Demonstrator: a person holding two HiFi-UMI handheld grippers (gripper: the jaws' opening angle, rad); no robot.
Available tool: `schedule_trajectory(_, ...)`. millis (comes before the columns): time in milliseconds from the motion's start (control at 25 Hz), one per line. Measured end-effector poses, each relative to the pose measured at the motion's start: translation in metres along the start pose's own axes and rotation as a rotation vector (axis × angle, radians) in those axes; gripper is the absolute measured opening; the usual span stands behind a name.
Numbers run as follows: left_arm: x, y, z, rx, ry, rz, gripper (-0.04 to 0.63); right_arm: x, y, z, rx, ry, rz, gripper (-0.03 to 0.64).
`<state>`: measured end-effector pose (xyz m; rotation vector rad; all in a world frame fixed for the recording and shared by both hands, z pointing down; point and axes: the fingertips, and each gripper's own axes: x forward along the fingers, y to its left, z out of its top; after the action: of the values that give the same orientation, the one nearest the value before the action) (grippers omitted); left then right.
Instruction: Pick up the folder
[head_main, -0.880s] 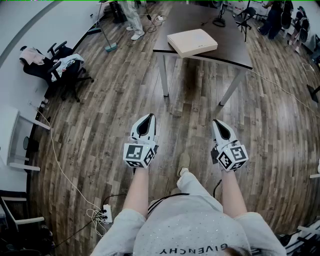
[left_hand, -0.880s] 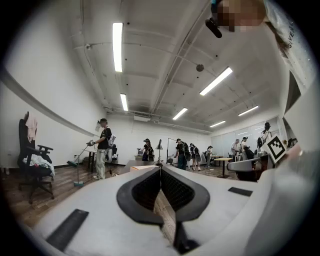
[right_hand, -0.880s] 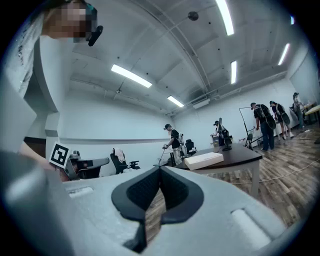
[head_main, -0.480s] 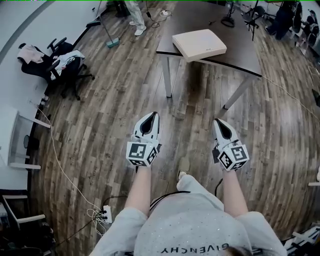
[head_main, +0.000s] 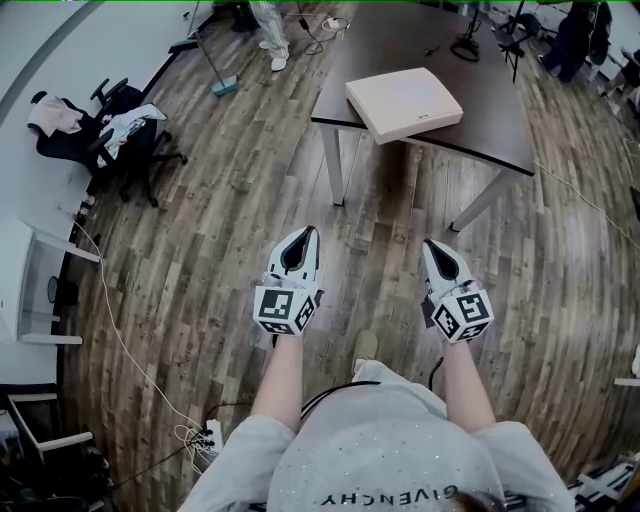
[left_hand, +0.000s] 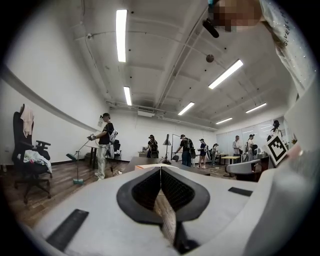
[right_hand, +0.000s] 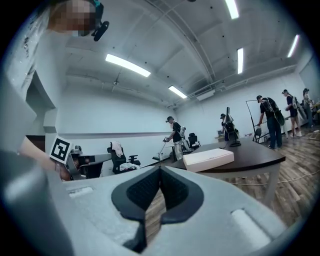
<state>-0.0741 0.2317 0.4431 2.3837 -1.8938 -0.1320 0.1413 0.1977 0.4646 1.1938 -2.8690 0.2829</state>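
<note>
A cream folder (head_main: 405, 103) lies flat at the near left corner of a dark table (head_main: 490, 100), slightly over its edge. In the right gripper view the folder (right_hand: 208, 159) shows ahead on the tabletop. My left gripper (head_main: 301, 236) and right gripper (head_main: 433, 247) are held level over the wooden floor, well short of the table, side by side. Both are shut with nothing between the jaws; the tips meet in the left gripper (left_hand: 160, 169) view and in the right gripper (right_hand: 160, 169) view.
Black office chairs (head_main: 110, 135) with clothes on them stand at the left by a white wall. A power strip (head_main: 208, 433) and cable lie on the floor at the lower left. People (left_hand: 104, 145) stand at the far end of the room. Table legs (head_main: 336, 165) are ahead.
The table and folder have shifted a little to the right and nearer in the head view. Both grippers stay shut and side by side.
</note>
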Motion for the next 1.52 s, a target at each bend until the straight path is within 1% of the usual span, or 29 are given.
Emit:
schedule_trajectory(320, 0.055, 0.022, -0.003, -0.018, -0.009, 0.019, 0.0, 0.052, -0.038, 0.005, 0.043, -0.007, 0.014, 0.0)
schedule_trajectory(600, 0.082, 0.016, -0.008, -0.019, 0.007, -0.017, 0.0, 0.071, -0.063, 0.0, 0.15, 0.001, 0.013, 0.0)
schedule_trajectory(840, 0.115, 0.037, -0.026, -0.028, 0.029, -0.025, 0.0, 0.102, -0.081, -0.012, 0.183, 0.011, 0.012, 0.001)
schedule_trajectory(960, 0.142, 0.046, -0.032, -0.038, 0.028, -0.04, 0.0, 0.123, -0.094, -0.013, 0.209, 0.01, 0.0, 0.002)
schedule_trajectory(1240, 0.22, 0.063, -0.038, -0.047, 0.048, -0.108, 0.0, 0.179, -0.131, -0.007, 0.295, 0.0, -0.03, 0.006)
schedule_trajectory(1520, 0.29, 0.088, -0.048, -0.057, 0.073, -0.152, 0.0, 0.242, -0.163, -0.014, 0.419, 0.003, -0.043, 0.015)
